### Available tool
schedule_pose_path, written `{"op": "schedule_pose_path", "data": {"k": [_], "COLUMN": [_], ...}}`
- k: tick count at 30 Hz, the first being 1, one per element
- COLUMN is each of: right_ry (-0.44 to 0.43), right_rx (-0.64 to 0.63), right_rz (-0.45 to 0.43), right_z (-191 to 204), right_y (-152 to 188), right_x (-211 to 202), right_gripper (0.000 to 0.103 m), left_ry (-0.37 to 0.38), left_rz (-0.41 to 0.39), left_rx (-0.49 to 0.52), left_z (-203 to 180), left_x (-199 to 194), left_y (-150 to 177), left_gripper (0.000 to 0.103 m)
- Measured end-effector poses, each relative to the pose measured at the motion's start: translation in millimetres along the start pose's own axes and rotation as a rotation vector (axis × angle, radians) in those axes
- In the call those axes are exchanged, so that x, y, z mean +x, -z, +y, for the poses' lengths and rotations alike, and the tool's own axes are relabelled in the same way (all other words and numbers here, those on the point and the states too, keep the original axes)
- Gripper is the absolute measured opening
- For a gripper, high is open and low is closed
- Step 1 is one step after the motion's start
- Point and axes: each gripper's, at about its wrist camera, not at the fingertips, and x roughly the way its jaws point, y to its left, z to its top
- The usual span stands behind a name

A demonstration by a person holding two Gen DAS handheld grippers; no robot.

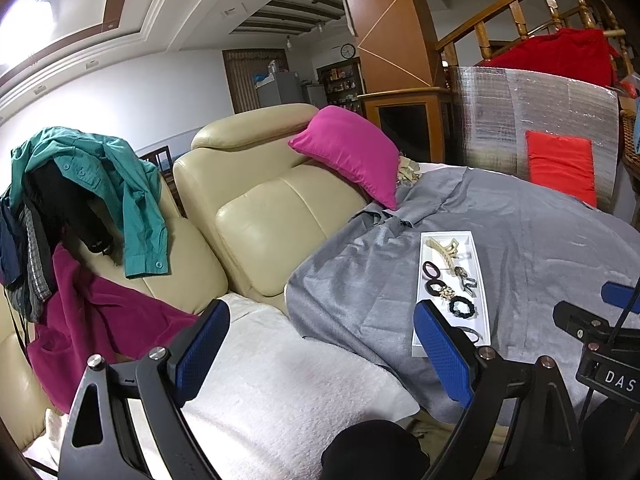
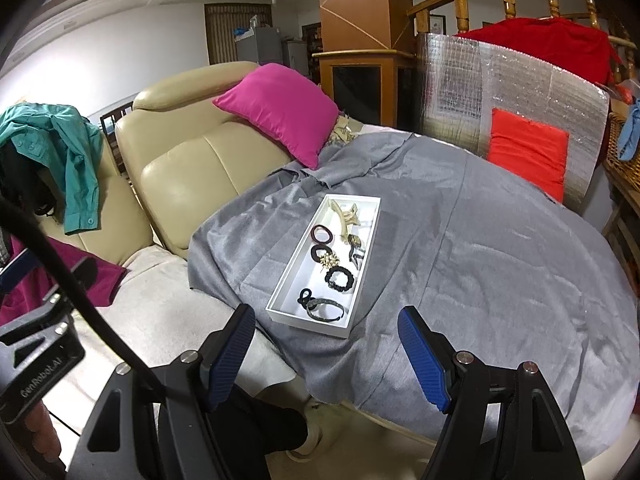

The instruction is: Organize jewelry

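Hovering near the white tray point(image 2: 372, 236) — both grippers' jaws apart, empty.

Black grippers point(image 2: 326, 352) (blue ribbed pads point(image 2: 420, 360)).

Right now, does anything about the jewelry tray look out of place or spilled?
Nothing is spilled. The white tray lies flat on the grey cloth, and the hair ties, claw clip and bangle all sit inside it.

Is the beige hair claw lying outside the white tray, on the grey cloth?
No, the beige hair claw lies inside the white tray, at its far end.
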Motion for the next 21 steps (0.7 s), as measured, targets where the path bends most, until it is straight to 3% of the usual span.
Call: {"op": "schedule_pose_path", "data": {"k": [21], "right_ry": [0.005], "right_rx": [-0.014], "right_rz": [0.009], "right_z": [6.3], "right_y": [-3.3], "right_x": [16.4], "right_gripper": [0.077], "left_ry": [-0.01], "left_rz": [0.048], "left_rx": [-0.013], "left_z": [6.5], "left_x": [24.7], "left_y": [5.0], "left_gripper": [0.093]}}
